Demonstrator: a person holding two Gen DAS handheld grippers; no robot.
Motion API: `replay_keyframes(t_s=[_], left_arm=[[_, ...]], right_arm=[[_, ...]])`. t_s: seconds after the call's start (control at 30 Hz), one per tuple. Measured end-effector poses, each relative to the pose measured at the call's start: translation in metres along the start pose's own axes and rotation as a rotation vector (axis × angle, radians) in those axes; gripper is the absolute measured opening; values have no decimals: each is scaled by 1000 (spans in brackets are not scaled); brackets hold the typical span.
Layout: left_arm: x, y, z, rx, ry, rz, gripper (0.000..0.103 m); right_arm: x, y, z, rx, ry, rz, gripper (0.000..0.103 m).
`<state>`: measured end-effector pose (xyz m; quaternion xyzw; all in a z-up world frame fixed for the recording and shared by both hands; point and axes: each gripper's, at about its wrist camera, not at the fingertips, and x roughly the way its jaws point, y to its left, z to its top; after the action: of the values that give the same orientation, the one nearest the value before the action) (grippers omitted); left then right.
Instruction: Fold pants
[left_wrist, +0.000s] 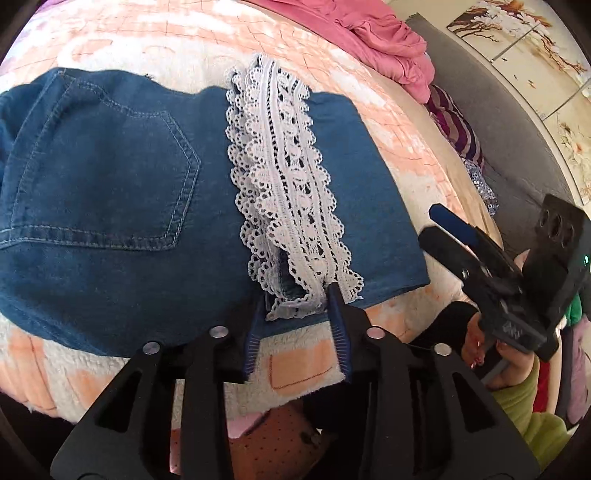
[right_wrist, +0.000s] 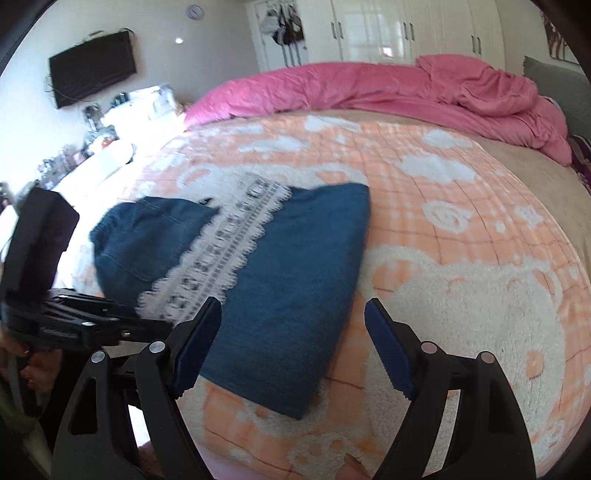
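— Where do your grippers sit against the folded pants (left_wrist: 122, 206)?
— Your left gripper (left_wrist: 297, 295) pinches the lace strip's (left_wrist: 291, 177) near end; your right gripper (right_wrist: 293, 314) hangs spread over their near corner. Beyond them, the pink duvet (right_wrist: 388, 85).

You have the pants (left_wrist: 122, 192), dark blue denim, lying folded flat on the fleecy blanket, with a back pocket (left_wrist: 107, 177) stitched in pale thread facing up. A white lace strip (left_wrist: 291, 184) runs across the top of the folded stack from its far edge to its near edge. In the right wrist view the same pants (right_wrist: 288, 295) show one thick, straight folded edge on the right.
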<state>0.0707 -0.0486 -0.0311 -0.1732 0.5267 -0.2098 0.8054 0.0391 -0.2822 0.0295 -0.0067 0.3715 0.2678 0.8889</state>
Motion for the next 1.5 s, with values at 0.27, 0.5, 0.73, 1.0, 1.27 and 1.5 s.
replay_keyframes(t_s=[0.27, 0.5, 0.73, 1.0, 1.27, 1.5], left_arm=[[-24, -5, 3, 49, -97, 95, 41], [-17, -33, 7, 178, -167, 205, 43], [8, -23, 3, 192, -108, 265, 46], [4, -21, 1, 174, -118, 256, 49], [-10, -21, -3, 166, -133, 252, 53], [-29, -18, -7, 163, -158, 252, 56]], right_arm=[[31, 9, -14, -54, 170, -35, 43], [36, 6, -19, -42, 188, -27, 42], [34, 4, -18, -25, 183, 0, 46], [15, -9, -12, 47, 77, 27, 60], [5, -23, -9, 104, 19, -27, 75], [-5, -38, -9, 179, -49, -82, 77]])
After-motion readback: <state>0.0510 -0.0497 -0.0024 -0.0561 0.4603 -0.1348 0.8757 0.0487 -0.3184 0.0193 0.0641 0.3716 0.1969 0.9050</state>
